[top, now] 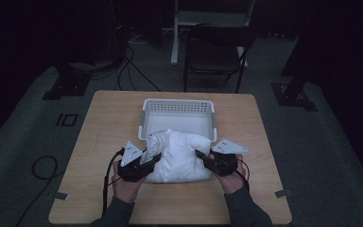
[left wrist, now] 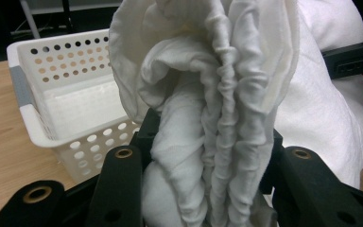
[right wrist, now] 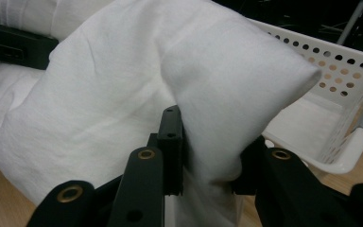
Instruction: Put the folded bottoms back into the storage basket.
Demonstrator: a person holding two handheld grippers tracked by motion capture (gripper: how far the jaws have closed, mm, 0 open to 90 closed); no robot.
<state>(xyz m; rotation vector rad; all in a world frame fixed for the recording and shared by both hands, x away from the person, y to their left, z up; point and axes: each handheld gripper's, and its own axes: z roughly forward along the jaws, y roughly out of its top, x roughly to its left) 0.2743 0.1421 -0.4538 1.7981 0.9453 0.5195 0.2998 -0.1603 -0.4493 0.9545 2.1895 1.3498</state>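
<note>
A light wooden desk (top: 99, 142) carries a white perforated plastic basket (top: 178, 107) toward its far side and a bunched white cloth (top: 182, 158) just before it, touching the basket's near rim.

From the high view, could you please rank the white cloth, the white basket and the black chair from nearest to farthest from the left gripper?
1. White cloth: clamped in the left gripper, just to its right on the table.
2. White basket: behind the cloth, mid-table.
3. Black chair: on the floor beyond the table's far edge.
</note>
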